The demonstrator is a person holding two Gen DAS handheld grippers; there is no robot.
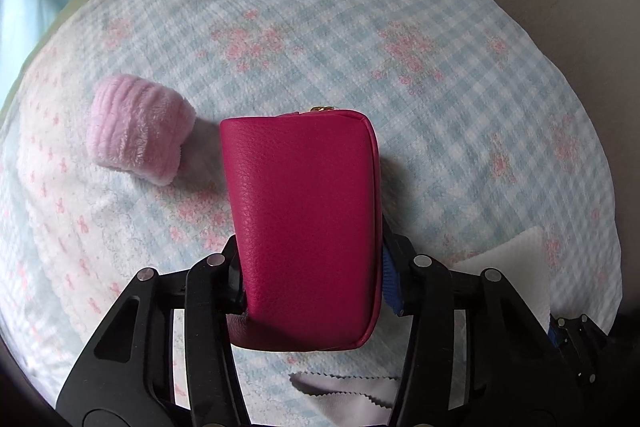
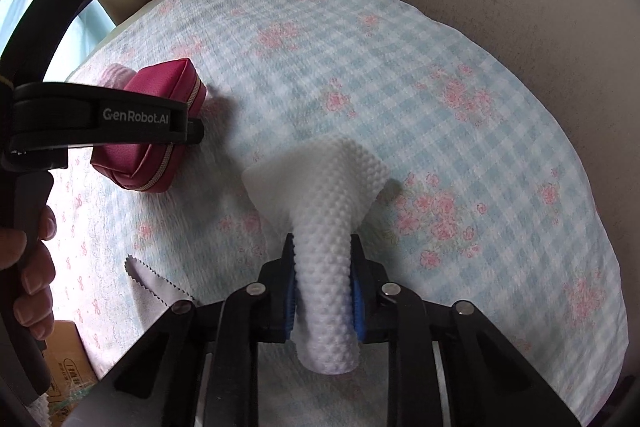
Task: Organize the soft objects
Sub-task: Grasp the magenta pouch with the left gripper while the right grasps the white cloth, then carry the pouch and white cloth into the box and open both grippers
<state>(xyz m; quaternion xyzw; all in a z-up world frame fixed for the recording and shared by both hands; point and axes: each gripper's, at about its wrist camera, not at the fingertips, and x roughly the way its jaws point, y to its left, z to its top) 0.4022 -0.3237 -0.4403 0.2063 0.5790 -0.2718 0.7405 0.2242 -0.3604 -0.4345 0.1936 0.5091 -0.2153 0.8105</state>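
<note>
We see left gripper (image 1: 310,279) fingers pinching magenta leather zip pouch (image 1: 304,227) | right gripper (image 2: 324,291) fingers pinching white dimpled cloth (image 2: 328,227) | pink fluffy band (image 1: 136,135) half hidden from right view | blue checked floral surface (image 1: 400,7)

The magenta pouch (image 1: 304,227) hides the left gripper's jaws. Behind the pouch (image 2: 148,131), the pink fluffy roll (image 2: 114,75) barely shows. Below it, the grey cloth (image 1: 348,399) is cut off.
</note>
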